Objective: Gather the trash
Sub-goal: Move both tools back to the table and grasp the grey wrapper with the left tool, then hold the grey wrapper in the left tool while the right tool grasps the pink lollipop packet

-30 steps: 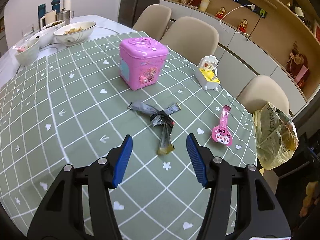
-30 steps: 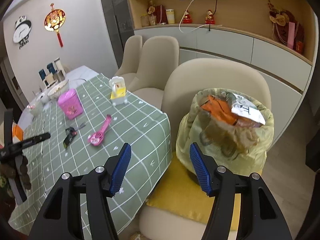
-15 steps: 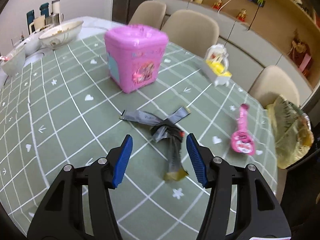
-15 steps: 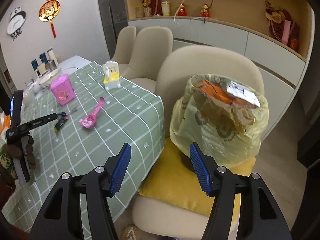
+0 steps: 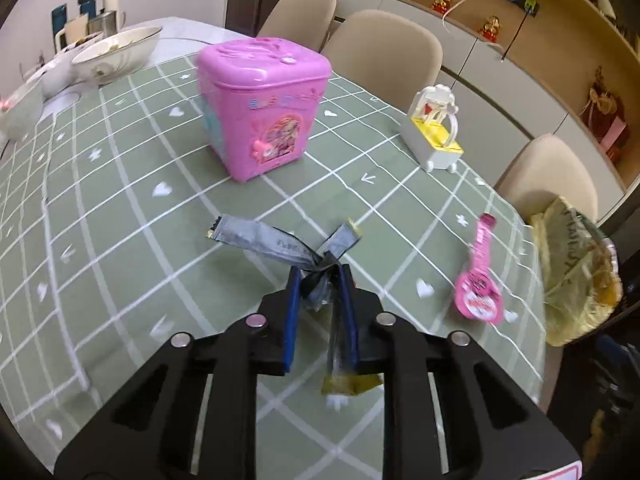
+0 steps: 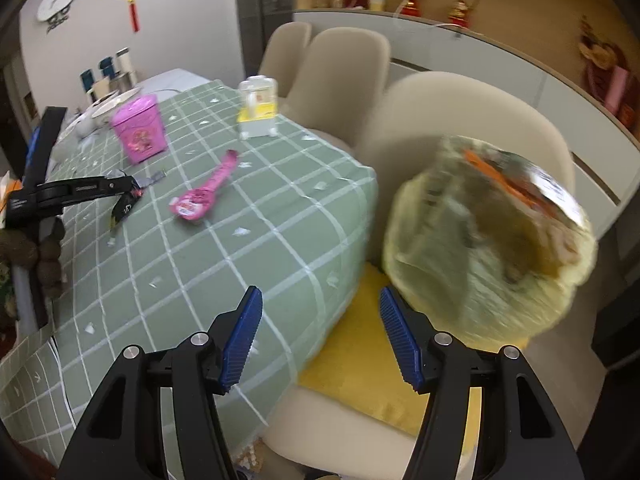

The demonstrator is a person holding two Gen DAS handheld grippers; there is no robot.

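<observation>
The left gripper has its jaws closed on the knot of the wrappers, a bundle of grey foil sachets lying on the bench, which is covered in a green checked cloth. One sachet stretches away to the left on the cloth, a shorter one points up and right, and a third runs back between the blue pads, ending in a yellow tip beneath the gripper. From the right wrist view the same gripper shows side-on at the left, low over the cloth, with the wrappers poking out past its tip.

Beyond the wrappers stands a pink box. A white and yellow toy sits further right near the bench edge, and a pink toy guitar lies flat to the right of the gripper, well apart from the wrappers. Bowls stand at the far left corner.

The right gripper hangs off the bench edge with its jaws wide open and nothing between them. Ahead of it and to the right, a yellow trash bag, blurred, sits stuffed full on a chair with a yellow cushion. The same bag appears at the right edge of the left wrist view, beyond the bench.
</observation>
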